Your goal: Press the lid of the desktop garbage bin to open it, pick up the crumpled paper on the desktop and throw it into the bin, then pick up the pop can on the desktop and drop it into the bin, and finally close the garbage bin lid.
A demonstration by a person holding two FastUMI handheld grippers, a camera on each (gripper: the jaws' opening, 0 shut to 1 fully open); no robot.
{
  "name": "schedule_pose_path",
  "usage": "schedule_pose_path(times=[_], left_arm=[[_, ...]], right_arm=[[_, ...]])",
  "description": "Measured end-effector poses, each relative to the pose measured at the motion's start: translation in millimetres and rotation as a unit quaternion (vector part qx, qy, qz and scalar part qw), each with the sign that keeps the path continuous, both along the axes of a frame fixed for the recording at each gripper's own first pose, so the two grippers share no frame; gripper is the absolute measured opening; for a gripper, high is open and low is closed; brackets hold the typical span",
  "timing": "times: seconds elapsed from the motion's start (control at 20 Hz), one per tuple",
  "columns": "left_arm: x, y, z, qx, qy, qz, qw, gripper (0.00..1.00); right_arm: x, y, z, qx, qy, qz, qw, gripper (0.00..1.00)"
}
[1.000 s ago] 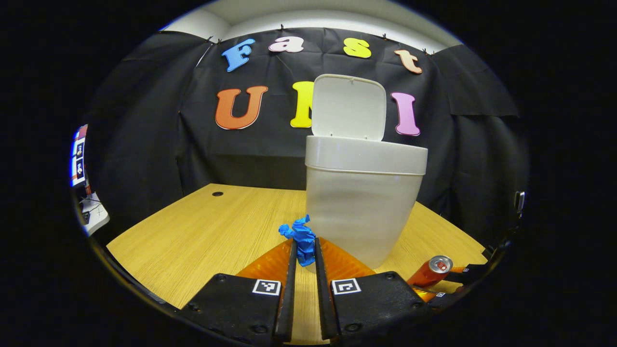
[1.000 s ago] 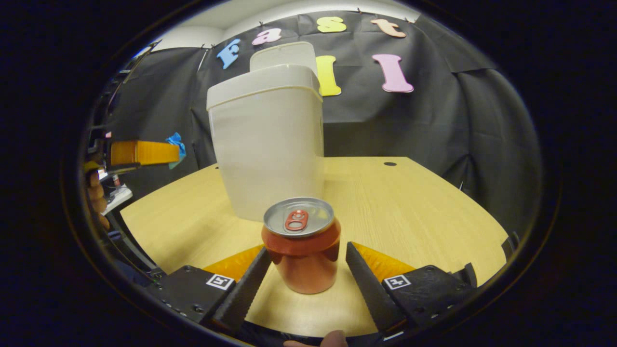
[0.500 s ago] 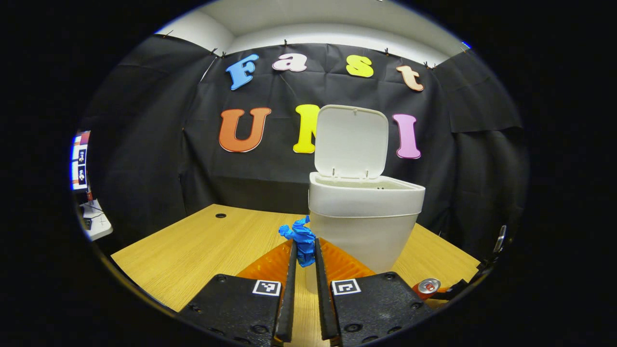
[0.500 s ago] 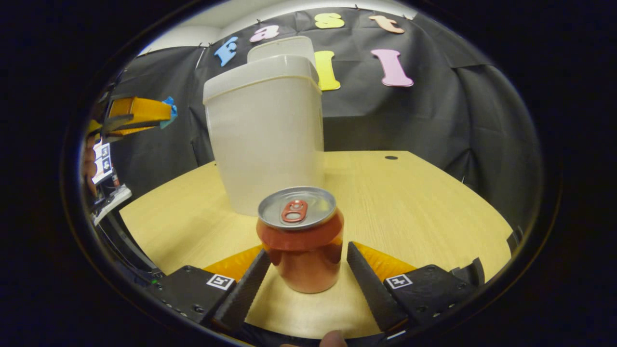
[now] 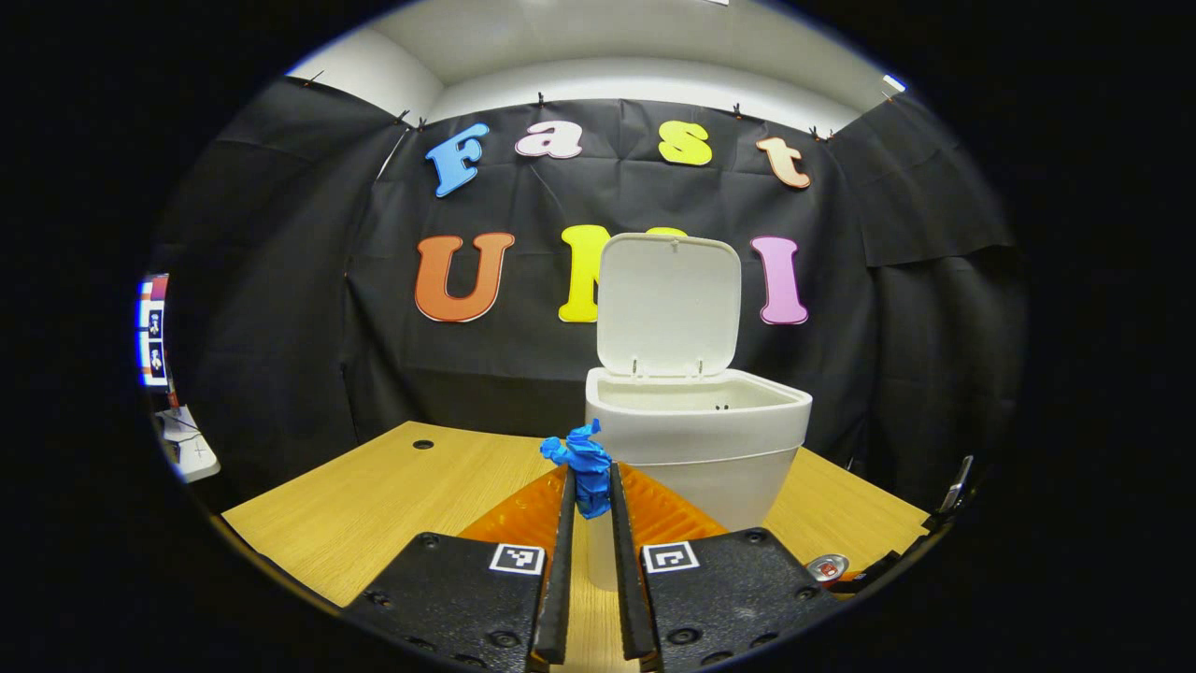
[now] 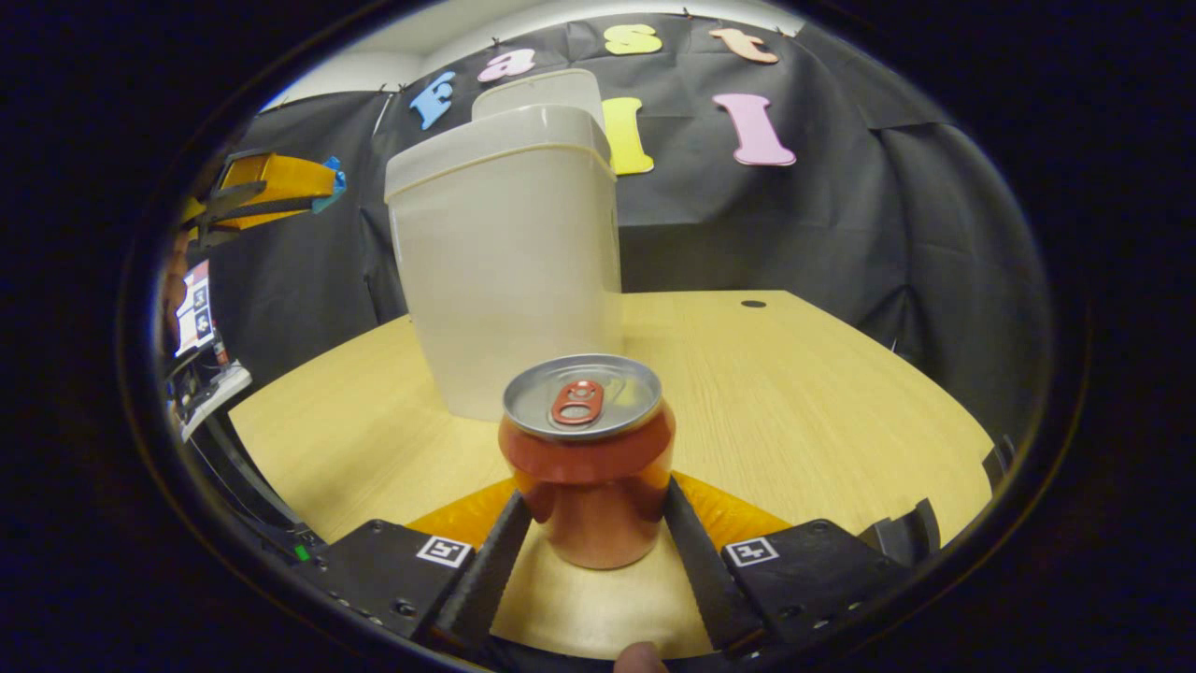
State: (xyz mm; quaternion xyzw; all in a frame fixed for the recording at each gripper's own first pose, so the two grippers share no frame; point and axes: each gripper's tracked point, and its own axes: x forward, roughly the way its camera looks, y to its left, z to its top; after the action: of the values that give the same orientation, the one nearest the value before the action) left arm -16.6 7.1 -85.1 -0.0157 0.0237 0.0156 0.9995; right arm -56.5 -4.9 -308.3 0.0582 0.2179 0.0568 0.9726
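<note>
Wooden desktop (image 5: 392, 481) with round cable hole (image 5: 422, 444), lit screen (image 5: 151, 329) at left edge

Staged recording booth inside lab or office room, not a home. Black cloth wall (image 5: 280, 308) pinned up on all sides, creased, hung by clips along top edge. White ceiling and plain wall (image 5: 635, 56) visible above cloth. Wood-grain worktop (image 5: 374, 486) with cable hole (image 5: 422, 444), office-desk type. Lit screen (image 5: 149, 332) and white gear (image 5: 187, 453) beyond booth's left edge.
</note>
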Motion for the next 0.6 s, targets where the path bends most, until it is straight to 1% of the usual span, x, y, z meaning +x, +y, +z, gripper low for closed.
schedule_pose_path(times=[0.1,0.2,0.3,0.45,0.6], left_arm=[[4,1,9,0.003,-0.006,0.001,1.000,0.24],[6,-1,20,-0.001,-0.013,-0.001,1.000,0.24],[10,0,27,0.001,-0.015,-0.003,1.000,0.24],[22,2,46,0.005,-0.023,-0.003,1.000,0.27],[38,2,60,-0.003,-0.032,-0.006,0.999,0.28]], right_arm=[[0,-3,8,0.004,-0.006,-0.002,1.000,0.83],[-1,-5,18,0.010,-0.010,0.000,1.000,0.81],[-2,-11,29,0.003,-0.021,-0.004,1.000,0.81],[-1,-22,38,-0.007,-0.029,-0.005,1.000,0.81],[-1,-30,42,-0.001,-0.029,-0.009,1.000,0.81]])
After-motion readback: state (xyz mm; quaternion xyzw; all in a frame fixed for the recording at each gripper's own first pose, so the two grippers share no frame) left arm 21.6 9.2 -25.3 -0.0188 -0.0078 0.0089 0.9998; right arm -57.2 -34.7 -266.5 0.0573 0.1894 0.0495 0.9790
